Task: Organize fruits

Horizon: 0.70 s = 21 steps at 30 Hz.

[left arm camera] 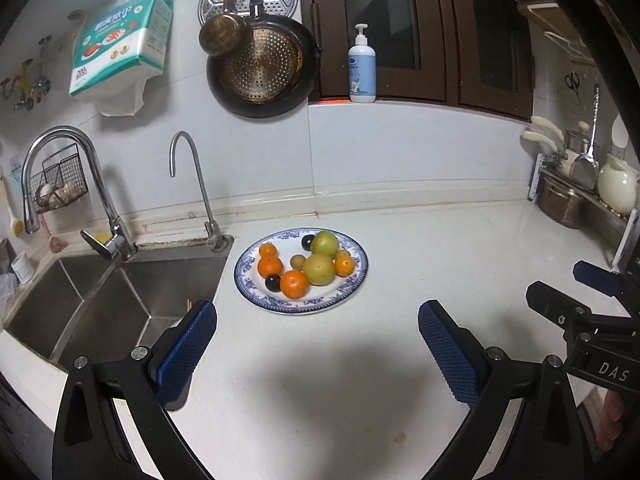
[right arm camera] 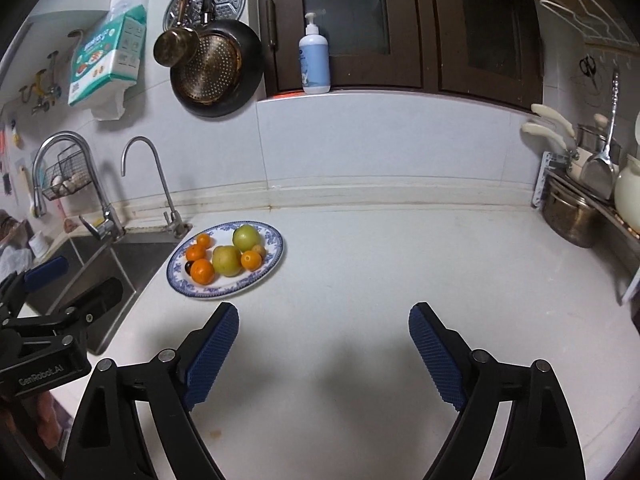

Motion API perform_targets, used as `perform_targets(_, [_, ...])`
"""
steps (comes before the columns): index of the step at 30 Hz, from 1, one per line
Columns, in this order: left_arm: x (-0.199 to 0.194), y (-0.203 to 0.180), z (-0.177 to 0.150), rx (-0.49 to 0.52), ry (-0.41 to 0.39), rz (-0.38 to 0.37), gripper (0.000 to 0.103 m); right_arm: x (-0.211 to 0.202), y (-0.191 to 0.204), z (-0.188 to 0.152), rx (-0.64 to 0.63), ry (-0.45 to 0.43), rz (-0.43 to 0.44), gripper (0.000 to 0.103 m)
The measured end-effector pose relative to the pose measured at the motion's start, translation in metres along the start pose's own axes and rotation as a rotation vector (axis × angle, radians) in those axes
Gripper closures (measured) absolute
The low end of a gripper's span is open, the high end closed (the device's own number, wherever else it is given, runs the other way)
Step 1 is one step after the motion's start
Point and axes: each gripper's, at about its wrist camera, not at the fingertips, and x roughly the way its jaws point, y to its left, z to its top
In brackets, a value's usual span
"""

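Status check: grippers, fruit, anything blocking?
Left gripper and right gripper open, empty, above bare counter. All fruit on the blue-rimmed plate beside the sink. Nothing in the way.

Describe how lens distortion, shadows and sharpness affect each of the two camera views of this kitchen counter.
Left wrist view: fisheye bends the backsplash edge, black vignette at the corners; a soft shadow lies on the counter between the open left gripper; the plate is sharp. Right wrist view: same curvature, a similar shadow below the right gripper, nothing blurred.
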Motion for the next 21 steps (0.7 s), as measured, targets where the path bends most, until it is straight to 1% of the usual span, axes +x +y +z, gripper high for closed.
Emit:
perform_targets(8, [-0.035, -0.014, -0.008, 0.006, -0.025, 0.004, 0.0, -0.032, -0.008, -0.012, -0.008, -0.025, 0.011, 0.015])
perform_targets(21, [-0.068, -0.03, -0.014, 0.022, -0.055, 0.014, 0.0, -0.066, -0.017, -0.022, -0.008, -0.051, 0.015, 0.015])
